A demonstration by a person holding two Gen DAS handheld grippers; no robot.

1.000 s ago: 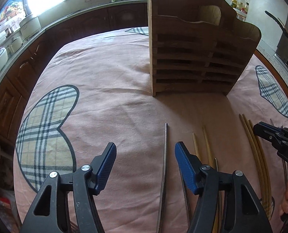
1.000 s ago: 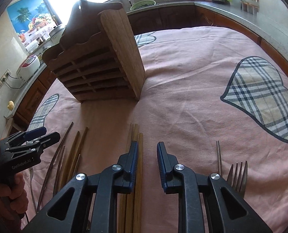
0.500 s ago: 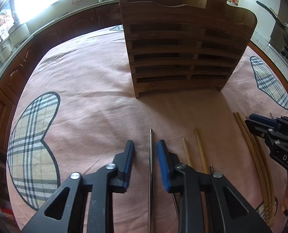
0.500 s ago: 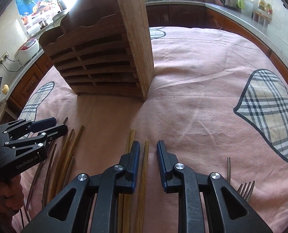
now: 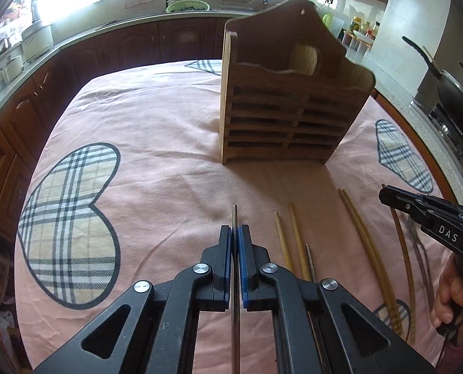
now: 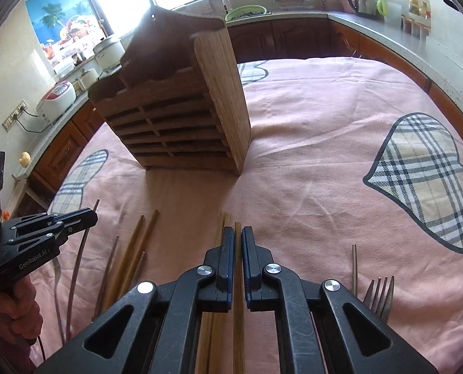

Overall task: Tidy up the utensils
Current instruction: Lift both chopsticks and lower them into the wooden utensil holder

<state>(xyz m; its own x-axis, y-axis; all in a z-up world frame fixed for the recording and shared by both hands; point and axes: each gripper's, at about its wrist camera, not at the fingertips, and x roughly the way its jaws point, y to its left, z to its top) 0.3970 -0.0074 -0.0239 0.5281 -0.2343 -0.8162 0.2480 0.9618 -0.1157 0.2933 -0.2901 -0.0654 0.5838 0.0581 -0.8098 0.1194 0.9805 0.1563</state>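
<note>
Left tool is clamping tight on a metal chopstick in front of the wooden rack on the pink-clothed bench; right tool is pinching shut on a bamboo chopstick, with a fork lying farther right.

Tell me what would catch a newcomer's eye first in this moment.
The slatted wooden utensil rack standing upright mid-table on the pink cloth with plaid hearts. In front of it, each claw is shut on one stick: the left claw on a thin metal chopstick, the right claw on a wooden chopstick. More chopsticks and a fork lie alongside.
</note>
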